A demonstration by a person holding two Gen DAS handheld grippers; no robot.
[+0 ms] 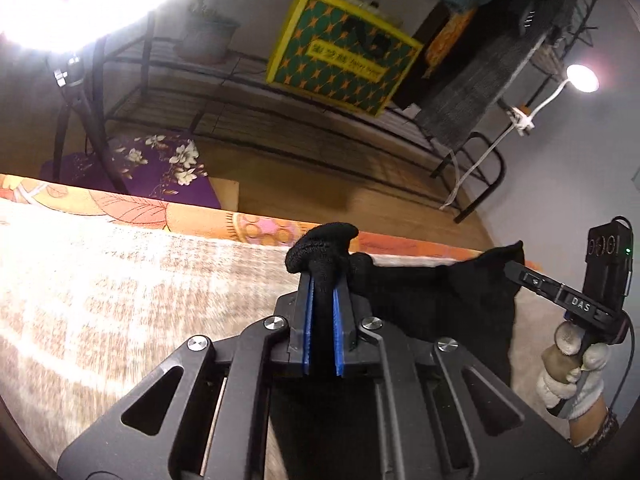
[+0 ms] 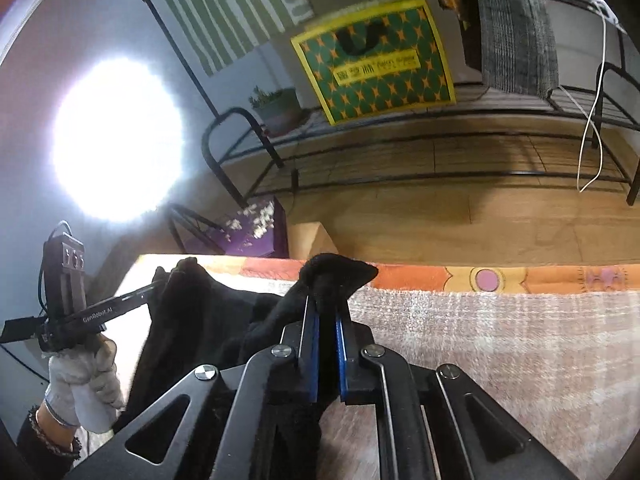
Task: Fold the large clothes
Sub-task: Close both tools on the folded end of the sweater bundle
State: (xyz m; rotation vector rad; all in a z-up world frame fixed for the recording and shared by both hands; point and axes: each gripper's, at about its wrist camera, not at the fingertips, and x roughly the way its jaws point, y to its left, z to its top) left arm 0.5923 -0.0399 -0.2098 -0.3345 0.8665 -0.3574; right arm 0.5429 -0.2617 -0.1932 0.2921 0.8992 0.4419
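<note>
both grippers, left [image 1: 322, 280] and right [image 2: 328, 312], pinch black garment [image 1: 448, 300]; each view shows the other.

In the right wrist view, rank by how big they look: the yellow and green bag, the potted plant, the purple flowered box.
1. yellow and green bag
2. and 3. purple flowered box and potted plant look similar; unranked.

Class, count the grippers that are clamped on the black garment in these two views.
2. The left gripper pinches one bunch of the black garment; the right gripper pinches another, both above the table's far edge.
</note>
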